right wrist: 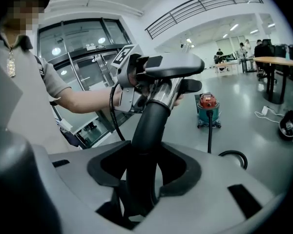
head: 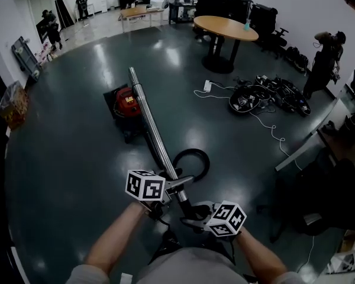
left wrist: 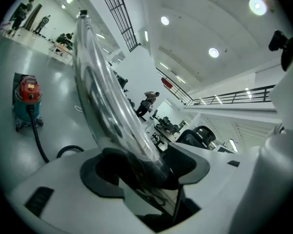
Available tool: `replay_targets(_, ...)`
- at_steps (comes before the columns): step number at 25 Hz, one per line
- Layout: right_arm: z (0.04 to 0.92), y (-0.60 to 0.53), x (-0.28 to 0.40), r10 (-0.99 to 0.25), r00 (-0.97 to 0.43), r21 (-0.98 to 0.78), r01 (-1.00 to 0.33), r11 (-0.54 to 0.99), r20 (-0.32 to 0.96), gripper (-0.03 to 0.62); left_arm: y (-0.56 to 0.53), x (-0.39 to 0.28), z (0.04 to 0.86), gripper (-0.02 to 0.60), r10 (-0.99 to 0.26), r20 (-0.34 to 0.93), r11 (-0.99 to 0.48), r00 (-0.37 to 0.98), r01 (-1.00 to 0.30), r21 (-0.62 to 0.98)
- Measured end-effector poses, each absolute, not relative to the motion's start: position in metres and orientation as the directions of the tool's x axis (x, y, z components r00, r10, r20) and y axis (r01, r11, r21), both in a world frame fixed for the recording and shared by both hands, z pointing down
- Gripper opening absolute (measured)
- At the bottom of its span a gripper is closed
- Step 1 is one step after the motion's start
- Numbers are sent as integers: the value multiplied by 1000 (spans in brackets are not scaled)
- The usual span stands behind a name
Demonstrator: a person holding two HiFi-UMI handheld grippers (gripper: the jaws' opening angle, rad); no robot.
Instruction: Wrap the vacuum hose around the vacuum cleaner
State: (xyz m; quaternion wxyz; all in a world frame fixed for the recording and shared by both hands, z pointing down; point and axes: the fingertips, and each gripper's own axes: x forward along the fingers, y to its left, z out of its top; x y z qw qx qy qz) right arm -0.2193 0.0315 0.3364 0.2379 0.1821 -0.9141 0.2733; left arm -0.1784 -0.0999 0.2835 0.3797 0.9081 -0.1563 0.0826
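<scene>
We list:
- Vacuum cleaner [head: 127, 102]: on the floor [head: 71, 152], ahead of us.
- Wand [head: 149, 120]: runs from us past the cleaner's right side.
- Hose [head: 192, 150]: looped on the floor, right of the wand.
- Tabletop [head: 225, 27]: far behind, right.
- Cable heap [head: 266, 94]: on the floor before it.

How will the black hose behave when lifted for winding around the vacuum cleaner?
Probably floppy: the black hose lies curled in a loop on the floor. Likely to drag and tug, since it is attached to the vacuum cleaner.

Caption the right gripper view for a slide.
Right gripper clamped on the black hose cuff, left gripper at the metal wand above it, red vacuum cleaner beyond.
</scene>
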Motion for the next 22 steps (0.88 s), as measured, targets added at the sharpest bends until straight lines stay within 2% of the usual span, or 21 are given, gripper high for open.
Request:
replay_targets(4,331,27,-216,-206,-814,-414,-473,778,543,176,-100,-181,284,296,-127,265,-684,956,-278,674)
replay_targets(8,327,19,-215,-202,-827,-433,-463,774,524,175,-105,-185,284,310,-88,247,-678,965,-240,695)
replay_targets(15,338,0,-210,-157,-833,-443,-431,786,530,170,-117,-201,311,313,-35,290,-592,956,-253,765)
replay_targets(19,340,-14,-200,-146,-860,-462,-397,793,488,167,-126,-204,324,314,-41,304,-516,952,-281,809)
replay_targets(22,339,-29,-184,-135,-876,-473,-373,798,463,166,-141,-195,328,318,-106,291,-475,951,-306,825)
